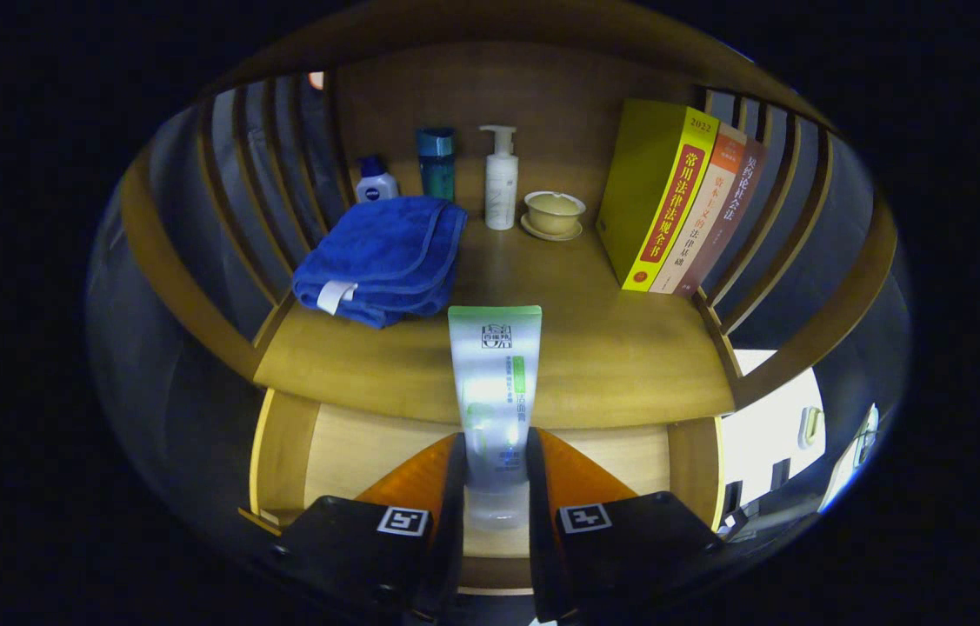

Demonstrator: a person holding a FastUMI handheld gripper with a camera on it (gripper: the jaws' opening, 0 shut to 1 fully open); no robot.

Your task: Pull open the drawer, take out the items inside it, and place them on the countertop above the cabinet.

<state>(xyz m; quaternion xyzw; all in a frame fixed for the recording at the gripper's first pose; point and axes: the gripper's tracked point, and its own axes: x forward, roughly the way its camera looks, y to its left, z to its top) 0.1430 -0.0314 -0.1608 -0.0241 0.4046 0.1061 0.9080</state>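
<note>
A white and green tube [495, 382] stands up between my fingers, and my gripper [495, 474] is shut on its lower part. The tube hangs over the open wooden drawer [350, 448], whose pale inside shows on both sides of the fingers. Just beyond the drawer lies the brown countertop [620, 356] of the cabinet, level with the tube's upper half. The tube's flat end points away from me, toward the countertop.
On the countertop lie a folded blue towel [385, 261] at the left, a small white bottle [376, 183], a teal bottle [436, 163], a white pump bottle [501, 178] and a lidded bowl [553, 215] at the back. Three books [672, 204] lean at the right. Wooden slats fence both sides.
</note>
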